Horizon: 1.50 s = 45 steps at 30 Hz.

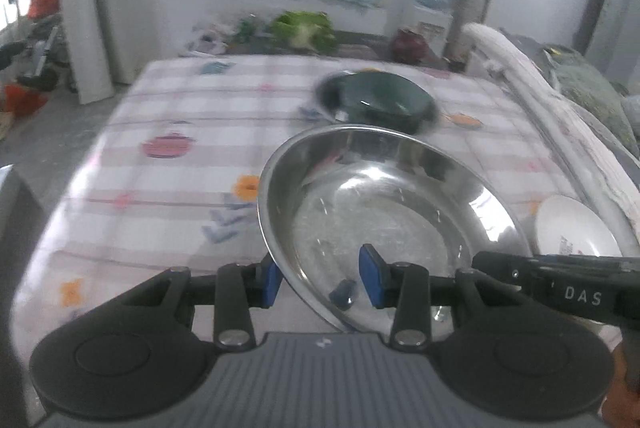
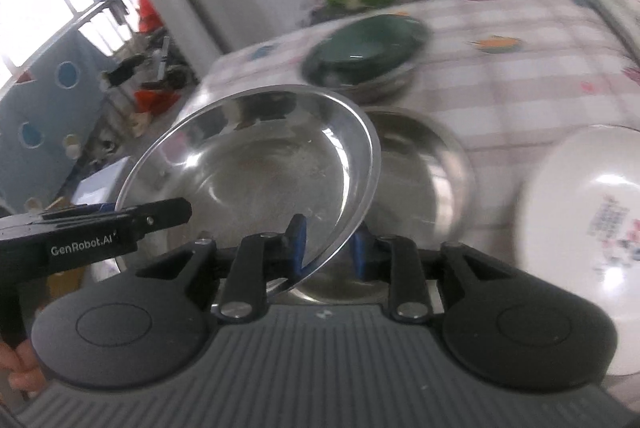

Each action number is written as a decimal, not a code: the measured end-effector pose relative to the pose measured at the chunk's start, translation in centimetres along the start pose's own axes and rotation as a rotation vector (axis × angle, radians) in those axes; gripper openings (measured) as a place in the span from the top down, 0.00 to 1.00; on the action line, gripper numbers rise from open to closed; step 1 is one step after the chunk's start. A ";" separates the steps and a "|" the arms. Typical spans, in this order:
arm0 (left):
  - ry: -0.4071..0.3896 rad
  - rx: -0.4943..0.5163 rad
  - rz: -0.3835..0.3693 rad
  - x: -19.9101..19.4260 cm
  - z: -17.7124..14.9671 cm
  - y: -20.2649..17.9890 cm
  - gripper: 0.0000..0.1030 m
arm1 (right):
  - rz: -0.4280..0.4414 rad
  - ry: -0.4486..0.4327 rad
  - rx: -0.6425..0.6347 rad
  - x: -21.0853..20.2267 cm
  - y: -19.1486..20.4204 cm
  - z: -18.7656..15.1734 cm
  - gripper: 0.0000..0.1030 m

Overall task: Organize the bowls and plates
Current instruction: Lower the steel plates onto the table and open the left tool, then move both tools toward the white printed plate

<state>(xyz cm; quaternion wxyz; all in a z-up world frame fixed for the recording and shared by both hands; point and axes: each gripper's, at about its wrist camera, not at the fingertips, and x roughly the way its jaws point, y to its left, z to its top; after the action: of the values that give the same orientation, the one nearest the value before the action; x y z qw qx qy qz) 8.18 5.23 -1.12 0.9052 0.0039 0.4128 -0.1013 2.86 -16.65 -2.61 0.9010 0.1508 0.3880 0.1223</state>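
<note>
- Steel plate (image 1: 384,212), shiny and shallow, held tilted above the table (image 1: 168,116) near its front edge; both tools grip its rim from opposite sides.
- Left gripper (image 1: 320,278): its blue pads (image 1: 372,278) stand one outside and one inside the plate's near rim, clamped on it as far as the left wrist view shows; a small gap remains visible beside the inner pad.
- Right gripper (image 2: 329,246): its blue fingers (image 2: 298,248) straddle the right-hand rim of the same plate (image 2: 256,164), closed upon the edge. The left tool's black body enters this view from the left, reaching to the plate's other side.
- Steel bowl (image 2: 420,172): resting on the checked tablecloth directly beneath and behind the raised plate, partly hidden by it.
- Green plate (image 1: 384,100): dark, lying in or on another steel dish (image 1: 328,96) toward the far edge of the table, right of centre; blurred in both views.
- White bowl (image 2: 580,212): printed with a small pattern, near the table's front right corner, just beside the steel bowl; whether they touch cannot be told.
- Background: leafy green vegetable (image 1: 304,28) and a dark red round object (image 1: 408,46) beyond the far edge.
</note>
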 end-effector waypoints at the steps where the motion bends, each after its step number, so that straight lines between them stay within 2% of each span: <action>1: 0.010 0.007 -0.007 0.7 0.0 -0.8 0.60 | -0.012 0.005 0.012 -0.1 -1.0 -0.1 0.77; 5: 0.047 0.036 -0.022 2.7 -0.1 -3.0 0.60 | -0.051 0.015 0.052 -0.2 -4.0 -0.1 0.75; 8: 0.058 0.056 -0.005 3.7 -0.3 -3.6 0.60 | -0.054 0.018 0.063 0.2 -5.1 0.2 0.72; 13: 0.097 0.034 -0.012 4.5 -0.7 -3.1 0.60 | -0.082 0.026 0.002 0.9 -4.4 0.7 0.68; 16: 0.091 0.039 -0.019 4.2 -1.0 -2.9 0.61 | -0.106 0.030 -0.027 1.3 -3.7 1.1 0.66; 18: 0.092 0.044 -0.022 4.3 -1.0 -2.9 0.61 | -0.101 0.035 -0.034 1.5 -3.3 1.4 0.53; 20: 0.090 0.044 -0.023 4.2 -0.9 -2.8 0.60 | -0.096 0.043 -0.039 1.7 -2.9 1.5 0.46; 23: 0.077 0.049 0.000 3.7 -0.9 -2.7 0.48 | -0.125 0.053 -0.066 1.9 -2.2 1.6 0.33; 26: 0.057 0.044 0.013 3.2 -0.9 -2.2 0.46 | -0.127 0.053 -0.069 2.0 -2.1 1.7 0.24; 30: 0.054 0.028 0.034 2.7 -0.6 -1.6 0.43 | -0.145 0.039 -0.083 2.0 -2.0 2.1 0.20; 38: 0.043 0.044 0.083 1.5 -0.3 -2.0 0.19 | -0.150 0.009 -0.077 1.0 -2.2 2.3 0.13; 39: 0.040 0.049 0.087 1.3 -0.3 -2.1 0.17 | -0.148 -0.002 -0.075 0.6 -2.2 2.3 0.07; 41: 0.036 0.055 0.091 1.0 -0.3 -2.3 0.15 | -0.146 -0.024 -0.072 0.0 -2.3 2.2 0.01; 45: 0.040 0.051 0.095 0.6 -0.3 -2.6 0.13 | -0.169 -0.043 -0.049 -1.2 -2.7 1.8 0.01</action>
<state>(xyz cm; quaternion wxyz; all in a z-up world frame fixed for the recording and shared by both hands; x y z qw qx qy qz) 7.83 2.62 -1.59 0.9002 0.0485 0.4273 -0.0686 3.71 -19.91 -1.62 0.9195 0.0983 0.3769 0.0521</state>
